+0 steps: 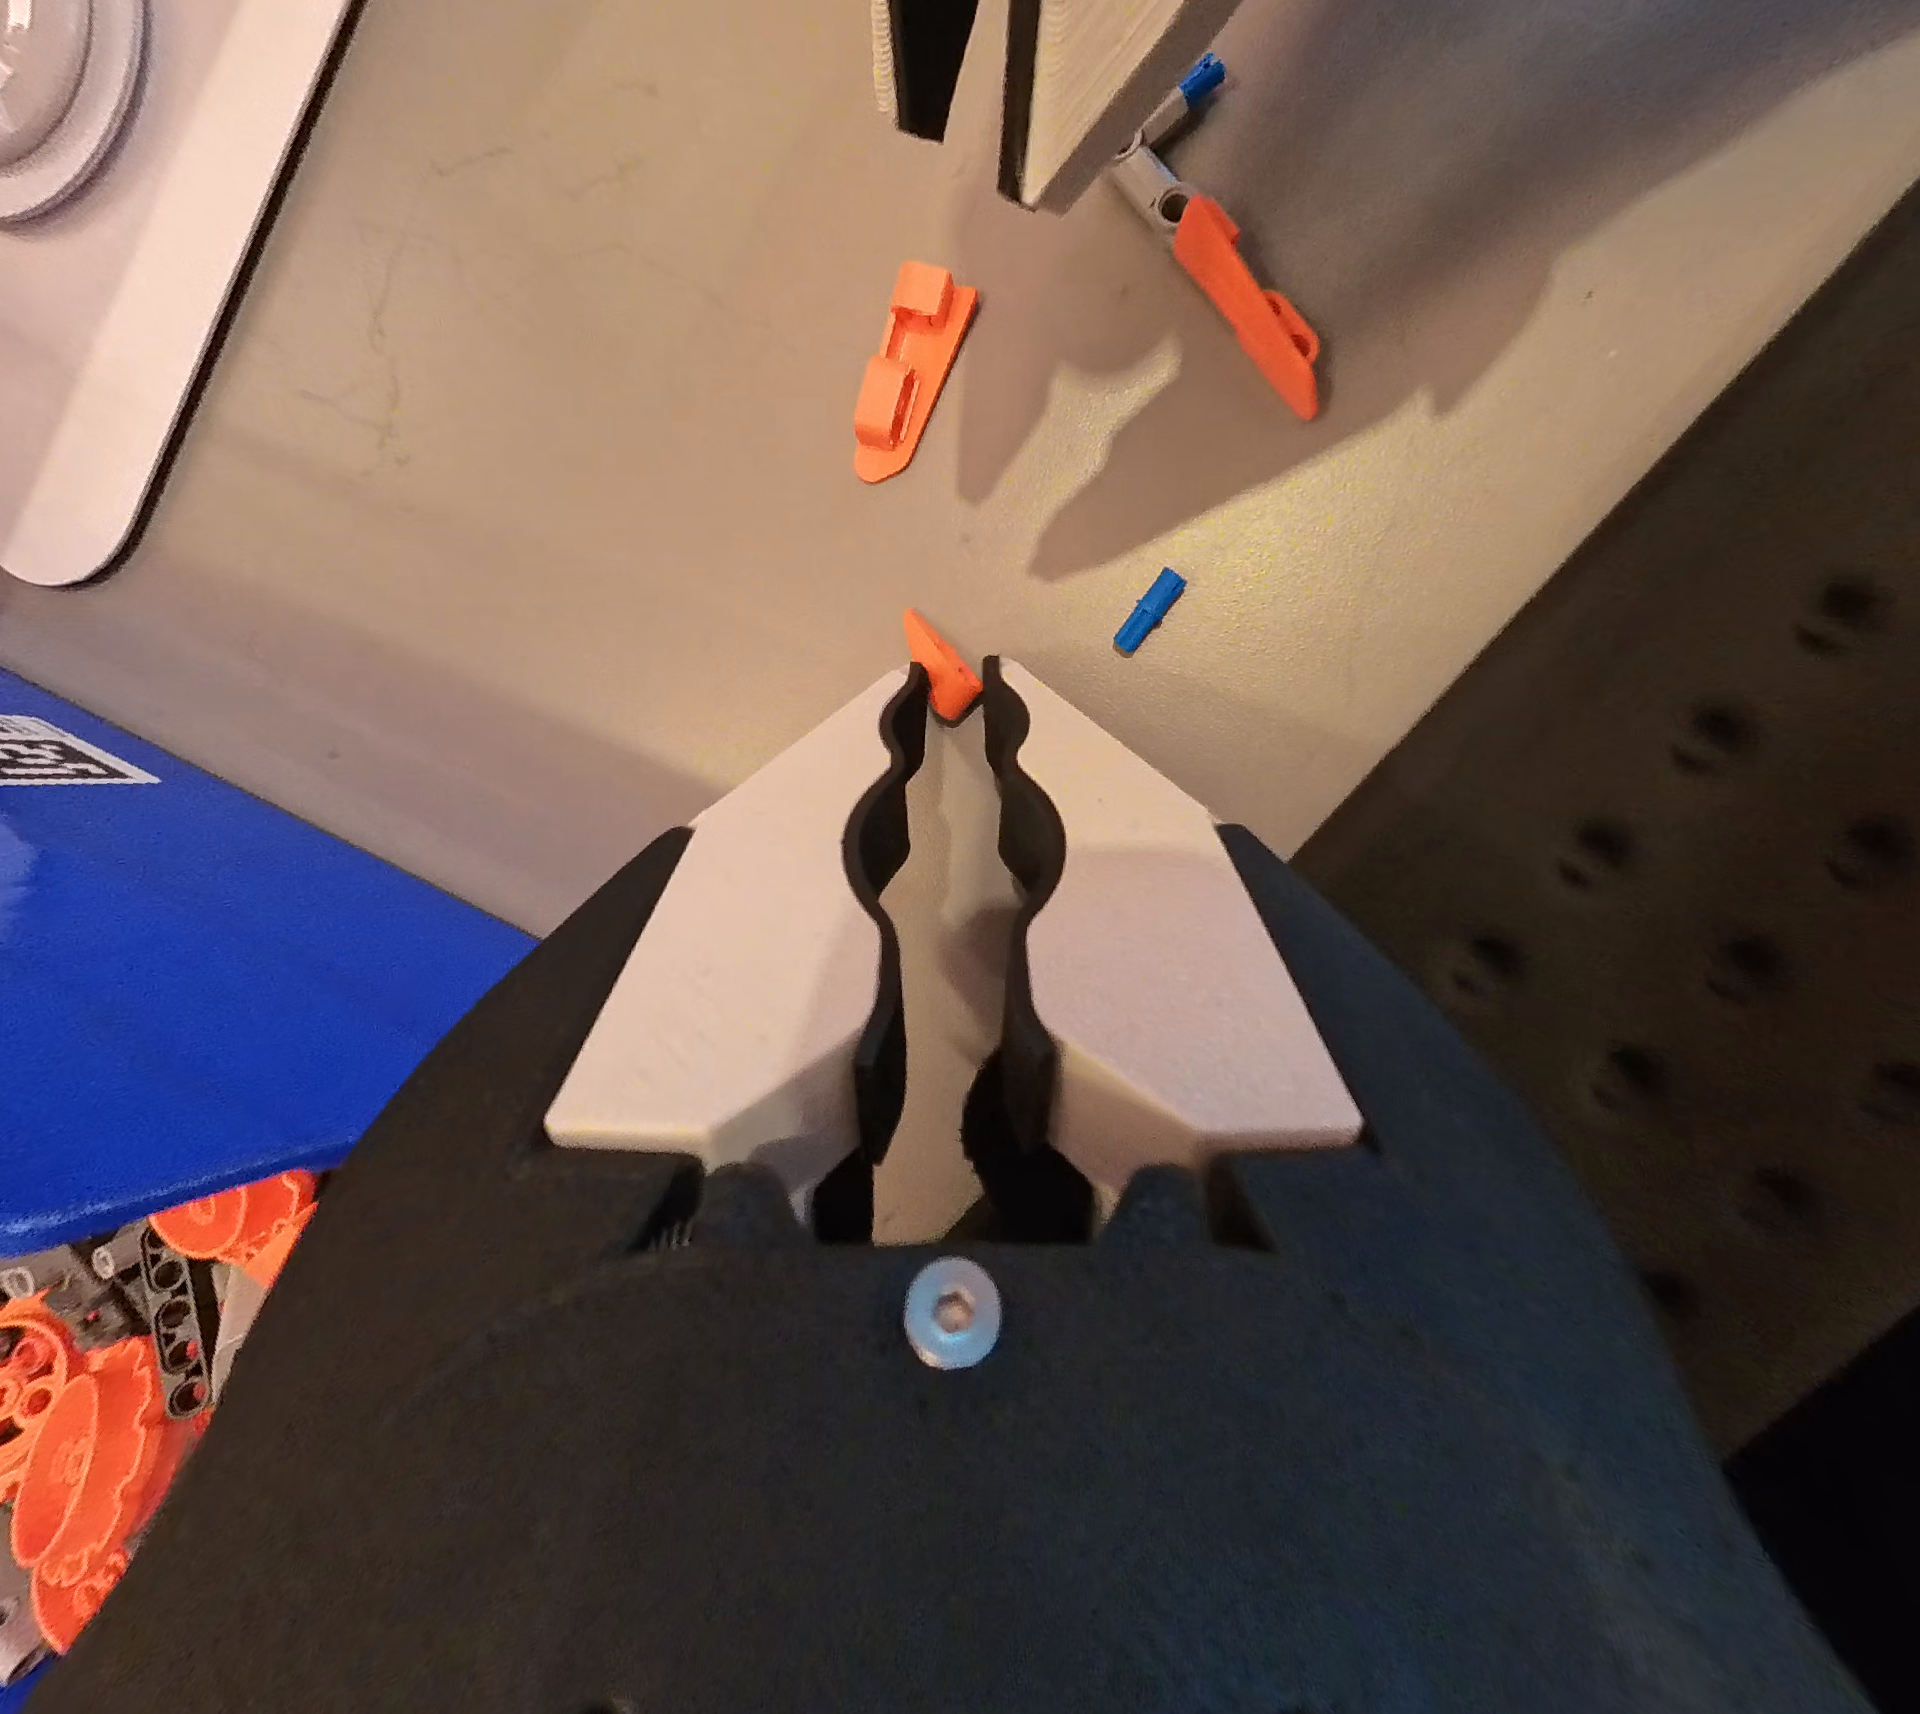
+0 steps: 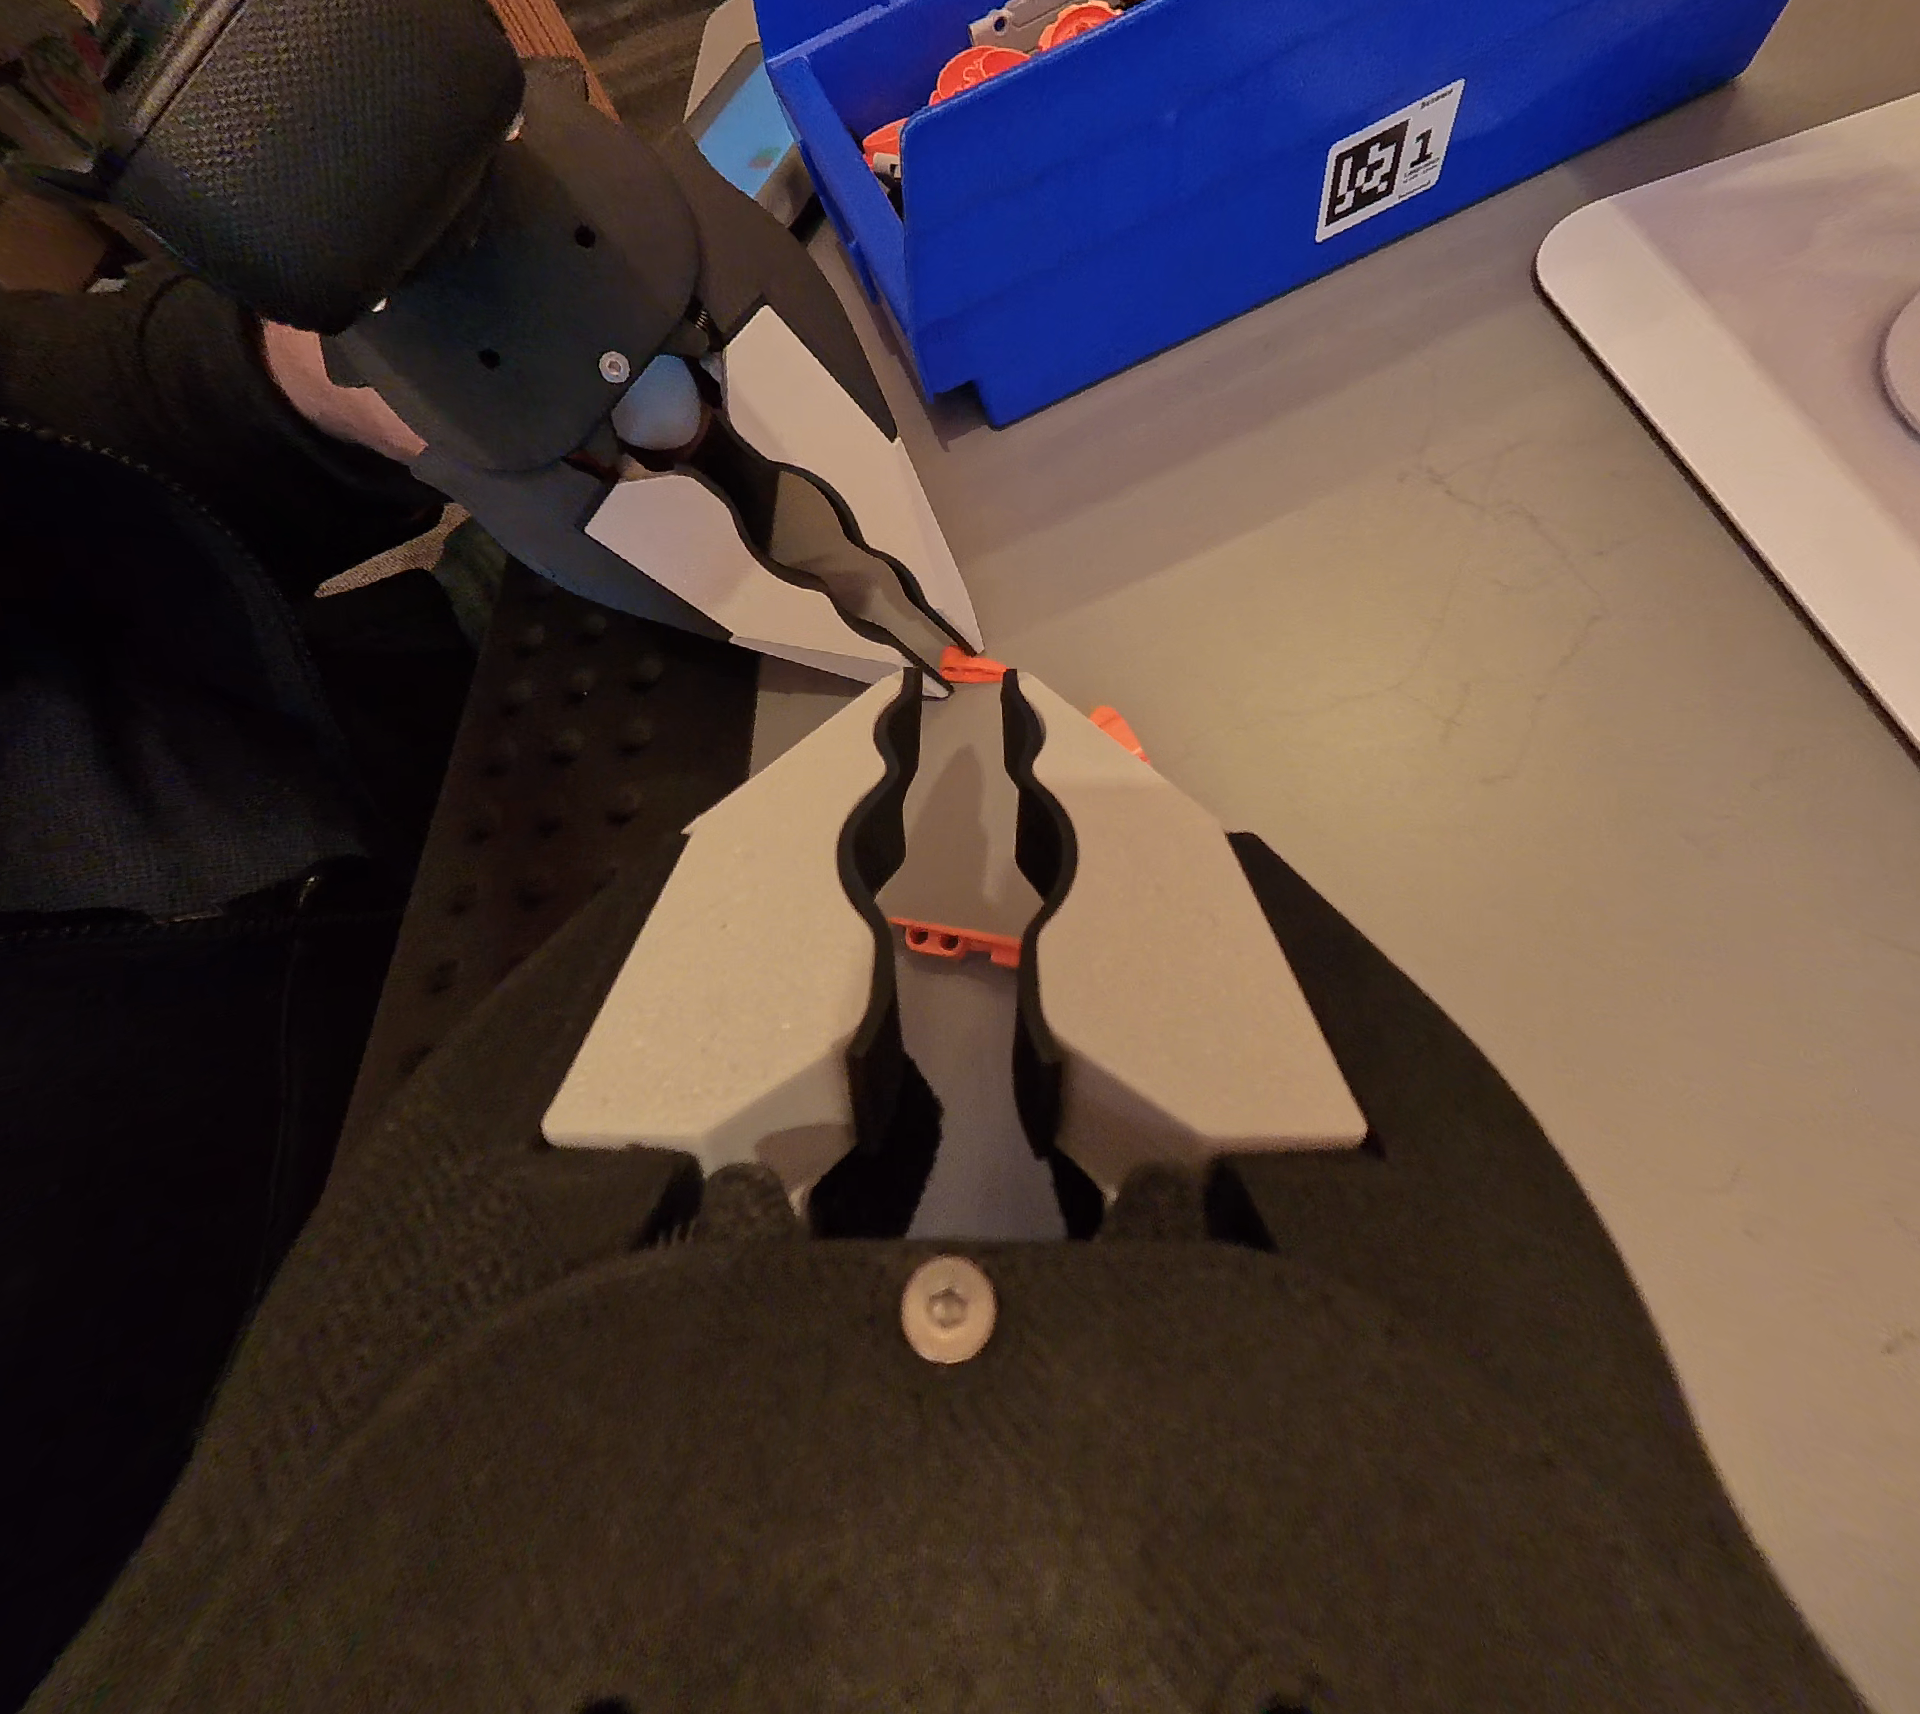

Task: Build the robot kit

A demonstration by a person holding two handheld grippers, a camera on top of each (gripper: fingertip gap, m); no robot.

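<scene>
three orange pieces (image 1: 912, 371), two blue pins (image 1: 1148, 611)

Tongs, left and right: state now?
Left tongs: shut on small orange plastic piece.
Right tongs: open, nothing gripped, tips beside that piece.

Left gripper (image 1: 948, 677) and right gripper (image 2: 956, 685) slightly parted, tips nearly meeting.

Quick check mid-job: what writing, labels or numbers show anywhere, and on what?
White sticker on the blue bin front: black square code plus print; not transcribed, smaller lines too small anyway.
Orange discs in the bin: raised pattern, unreadable.
Nothing else bears writing.
</scene>
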